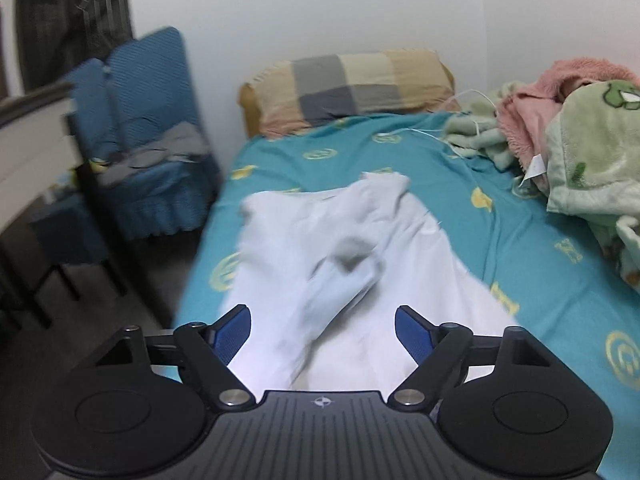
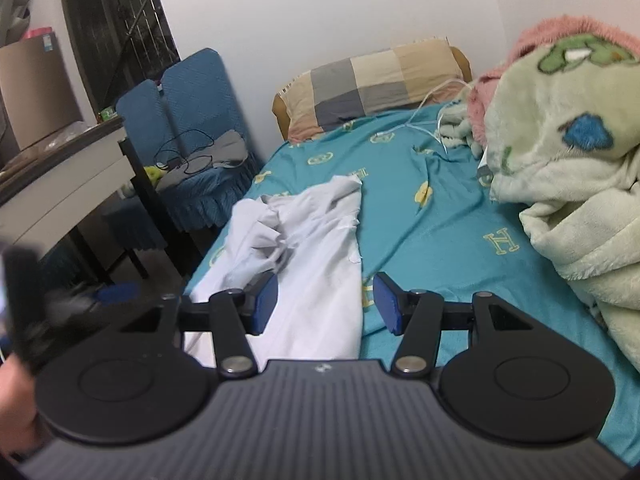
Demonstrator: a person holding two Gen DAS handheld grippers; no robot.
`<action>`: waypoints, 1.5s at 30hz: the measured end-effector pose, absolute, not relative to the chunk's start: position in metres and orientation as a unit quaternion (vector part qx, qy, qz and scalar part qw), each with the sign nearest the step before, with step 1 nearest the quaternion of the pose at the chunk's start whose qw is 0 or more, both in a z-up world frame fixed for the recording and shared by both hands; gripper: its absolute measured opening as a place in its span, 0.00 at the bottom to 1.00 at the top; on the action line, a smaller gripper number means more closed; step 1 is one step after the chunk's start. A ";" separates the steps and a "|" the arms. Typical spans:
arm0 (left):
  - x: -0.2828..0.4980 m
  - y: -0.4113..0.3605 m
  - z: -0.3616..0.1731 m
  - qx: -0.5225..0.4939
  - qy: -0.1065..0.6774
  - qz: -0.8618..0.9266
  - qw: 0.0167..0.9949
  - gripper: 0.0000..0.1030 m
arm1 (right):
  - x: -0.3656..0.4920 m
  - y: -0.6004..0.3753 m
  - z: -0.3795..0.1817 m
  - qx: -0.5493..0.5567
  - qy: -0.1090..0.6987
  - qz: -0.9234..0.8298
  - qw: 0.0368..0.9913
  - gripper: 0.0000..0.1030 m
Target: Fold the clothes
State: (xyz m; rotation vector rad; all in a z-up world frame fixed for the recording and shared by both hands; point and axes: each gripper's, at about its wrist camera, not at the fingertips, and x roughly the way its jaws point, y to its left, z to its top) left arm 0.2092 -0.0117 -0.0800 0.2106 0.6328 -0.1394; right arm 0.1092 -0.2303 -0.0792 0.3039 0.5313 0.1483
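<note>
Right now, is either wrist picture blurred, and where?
Left wrist view: the white garment is smeared by motion, and the blue chair is soft. Right wrist view: sharper overall, the garment only slightly blurred, with a dark smear at the left edge. Both are fisheye-bent.

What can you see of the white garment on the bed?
The white garment is thin, soft-looking cloth, crumpled and unfolded, with a bunched ridge down its middle. It lies on the teal bedsheet near the bed's chair-side edge. Both tongs are open above its near end; neither grips it.
</note>
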 end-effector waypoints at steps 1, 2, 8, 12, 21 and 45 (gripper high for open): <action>0.228 -0.019 -0.085 0.100 0.314 -0.069 0.942 0.73 | 0.115 -0.232 -0.083 0.151 0.264 0.071 0.950 0.54; 0.245 -0.026 -0.091 0.098 0.317 -0.066 0.941 0.71 | 0.120 -0.233 -0.087 0.153 0.267 0.068 0.949 0.54; 0.337 -0.054 -0.126 0.111 0.335 -0.040 0.935 0.31 | 0.148 -0.246 -0.104 0.190 0.284 0.064 0.938 0.54; 0.372 -0.059 -0.118 0.094 0.322 -0.050 0.941 0.04 | 0.156 -0.256 -0.113 0.215 0.292 0.054 0.930 0.54; 0.412 -0.088 -0.121 0.083 0.344 -0.108 0.929 0.09 | 0.167 -0.260 -0.127 0.235 0.310 0.046 0.920 0.54; 0.289 -0.022 -0.131 0.068 0.350 -0.164 0.920 0.02 | 0.163 -0.251 -0.125 0.206 0.311 0.041 0.927 0.54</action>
